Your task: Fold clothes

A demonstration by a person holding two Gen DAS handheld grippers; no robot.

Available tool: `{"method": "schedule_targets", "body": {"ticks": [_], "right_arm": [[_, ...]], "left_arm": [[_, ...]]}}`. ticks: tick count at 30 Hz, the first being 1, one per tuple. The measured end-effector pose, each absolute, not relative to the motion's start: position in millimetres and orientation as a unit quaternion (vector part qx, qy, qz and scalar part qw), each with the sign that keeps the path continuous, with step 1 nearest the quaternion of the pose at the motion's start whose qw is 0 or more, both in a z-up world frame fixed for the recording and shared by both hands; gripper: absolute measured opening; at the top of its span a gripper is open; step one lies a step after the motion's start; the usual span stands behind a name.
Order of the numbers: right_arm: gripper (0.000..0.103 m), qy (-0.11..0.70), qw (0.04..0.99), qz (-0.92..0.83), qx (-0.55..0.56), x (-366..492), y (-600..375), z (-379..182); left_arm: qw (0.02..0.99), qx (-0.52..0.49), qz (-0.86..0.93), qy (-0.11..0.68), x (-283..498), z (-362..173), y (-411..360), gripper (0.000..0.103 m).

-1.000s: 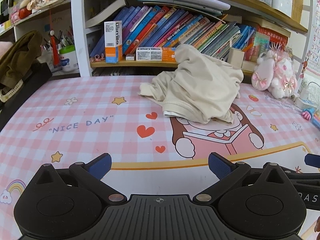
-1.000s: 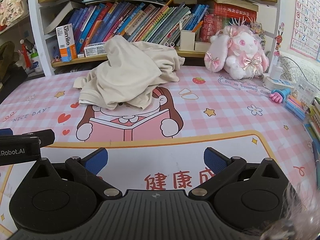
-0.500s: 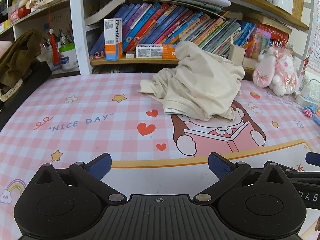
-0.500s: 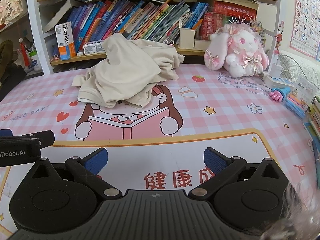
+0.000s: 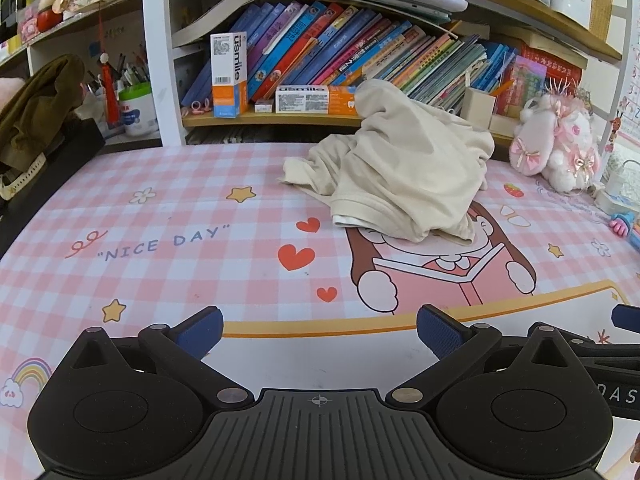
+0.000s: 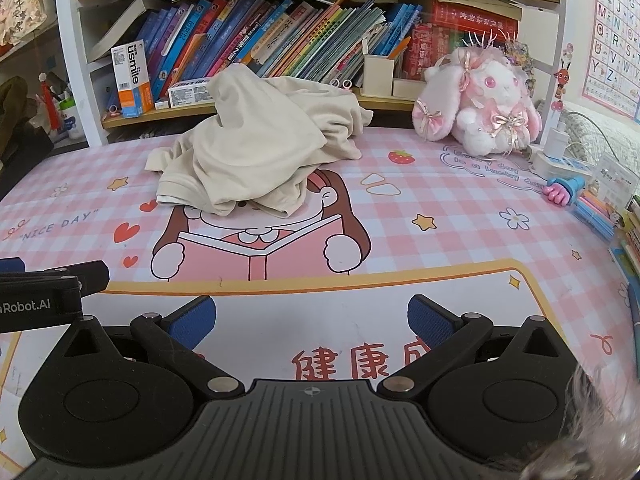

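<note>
1. Left wrist view: the bench is the largest thing, covered by a pink checked mat printed with hearts, stars, "NICE DAY" and a cartoon girl reading a book.
2. A bookshelf runs along the bench's far edge, packed with leaning books; a white-and-orange usmile box stands upright on it and another lies flat beside it.
3. The cream garment lies in a crumpled heap near the middle of the far edge, just in front of the shelf, its ribbed hem toward the camera and its near part covering the cartoon girl's head. Nothing touches it.
4. The left tool hovers over the near edge, jaws spread wide with nothing between the blue pads, well apart from the garment.
5. The right tool, in the right wrist view, is likewise spread wide and empty above the near edge, just beside the left one.
6. A pink-and-white plush rabbit sits at the far right corner, near the garment but apart from it.
</note>
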State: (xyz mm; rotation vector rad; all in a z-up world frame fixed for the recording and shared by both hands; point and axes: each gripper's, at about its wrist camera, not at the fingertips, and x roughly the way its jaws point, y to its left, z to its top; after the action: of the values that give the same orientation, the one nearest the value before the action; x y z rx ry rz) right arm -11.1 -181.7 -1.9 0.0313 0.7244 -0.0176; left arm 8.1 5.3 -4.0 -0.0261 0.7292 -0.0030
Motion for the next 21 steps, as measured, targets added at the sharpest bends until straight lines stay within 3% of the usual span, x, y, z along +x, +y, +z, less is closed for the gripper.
{"method": "schedule_targets", "body": {"ticks": [21], "right_arm": [[0.103, 0.367, 0.930, 0.007, 0.017, -7.8, -178.0, -7.8]], "left_arm": [[0.932, -0.006, -0.008, 0.362, 14.8, -9.2, 4.3, 0.103]]}}
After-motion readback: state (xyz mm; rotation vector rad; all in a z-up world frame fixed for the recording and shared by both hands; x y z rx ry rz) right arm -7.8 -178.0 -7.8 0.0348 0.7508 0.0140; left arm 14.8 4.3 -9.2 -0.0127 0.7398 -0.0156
